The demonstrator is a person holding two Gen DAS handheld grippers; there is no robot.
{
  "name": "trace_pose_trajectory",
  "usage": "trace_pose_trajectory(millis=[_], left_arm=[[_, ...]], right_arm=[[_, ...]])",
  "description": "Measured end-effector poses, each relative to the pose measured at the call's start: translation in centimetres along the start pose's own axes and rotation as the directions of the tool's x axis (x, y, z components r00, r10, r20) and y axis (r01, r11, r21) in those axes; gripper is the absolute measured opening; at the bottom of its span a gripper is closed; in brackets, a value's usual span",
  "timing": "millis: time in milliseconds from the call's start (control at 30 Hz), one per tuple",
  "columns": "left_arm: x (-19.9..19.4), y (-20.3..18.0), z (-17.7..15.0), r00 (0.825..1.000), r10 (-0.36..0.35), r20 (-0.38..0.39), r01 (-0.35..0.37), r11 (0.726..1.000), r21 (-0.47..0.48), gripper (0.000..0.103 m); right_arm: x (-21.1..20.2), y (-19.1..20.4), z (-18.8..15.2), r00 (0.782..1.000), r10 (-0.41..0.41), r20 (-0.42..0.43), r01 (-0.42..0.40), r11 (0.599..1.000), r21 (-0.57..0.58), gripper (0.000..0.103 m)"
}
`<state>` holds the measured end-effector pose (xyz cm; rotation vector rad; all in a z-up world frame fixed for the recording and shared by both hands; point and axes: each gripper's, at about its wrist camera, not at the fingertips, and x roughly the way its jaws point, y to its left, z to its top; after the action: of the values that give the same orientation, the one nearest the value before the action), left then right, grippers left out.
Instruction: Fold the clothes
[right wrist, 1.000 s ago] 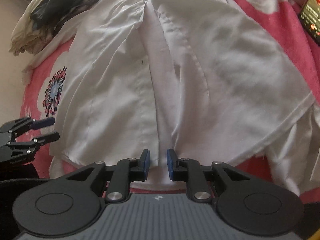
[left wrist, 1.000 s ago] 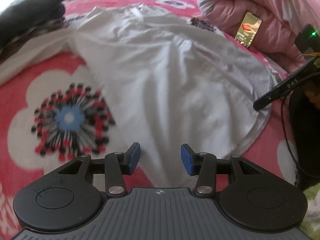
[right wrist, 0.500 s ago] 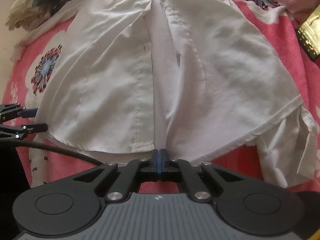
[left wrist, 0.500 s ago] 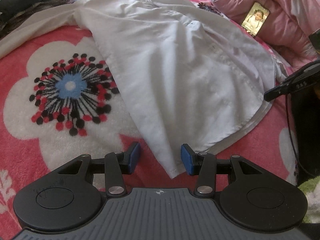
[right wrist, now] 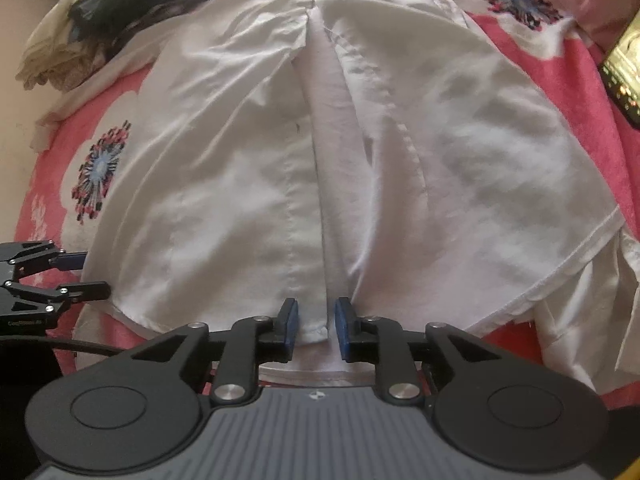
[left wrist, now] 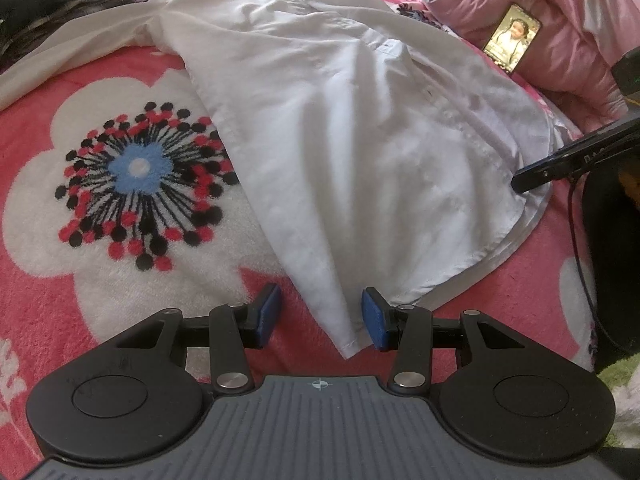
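Reopening from a shut pinch, my right tool point(right wrist: 316, 324) straddles the white shirt's point(right wrist: 360, 160) hem on the bed; left tool point(left wrist: 320, 316) spread at its corner – closing shallow risks slipping

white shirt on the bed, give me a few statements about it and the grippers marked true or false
1. The white shirt lies spread on a pink floral blanket. True.
2. The left gripper is clamped shut on a sleeve. False: its jaws stand apart, with the shirt's hem corner between the pads, unpinched.
3. A phone with a lit screen rests against the pink quilt. True.
4. The shirt is already folded into a neat square. False: it is still laid out full length.
5. The right gripper is at the bottom hem. True; its jaws are opening.
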<state>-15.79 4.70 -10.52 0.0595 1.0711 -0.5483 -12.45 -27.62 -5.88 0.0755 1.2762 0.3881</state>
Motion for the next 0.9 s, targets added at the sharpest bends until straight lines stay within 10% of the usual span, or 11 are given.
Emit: trace_pose_trajectory(millis=[233, 367, 900], left_arm=[[0.2, 0.0, 0.0, 1.0, 0.002, 0.001, -0.002, 1.0, 0.007, 0.045], [0.1, 0.0, 0.0, 1.0, 0.002, 0.003, -0.002, 1.0, 0.013, 0.045], [0.0, -0.3, -0.6, 1.0, 0.007, -0.022, -0.007, 1.0, 0.026, 0.045]], right_arm=[[0.2, 0.2, -0.3, 1.0, 0.001, -0.023, -0.001, 1.0, -0.002, 0.025], [-0.1, 0.8, -0.4, 1.0, -0.012, -0.011, 0.011, 0.999, -0.036, 0.002], [-0.6, 0.9, -1.0, 0.996, -0.065, -0.053, 0.064, 0.998, -0.019, 0.004]])
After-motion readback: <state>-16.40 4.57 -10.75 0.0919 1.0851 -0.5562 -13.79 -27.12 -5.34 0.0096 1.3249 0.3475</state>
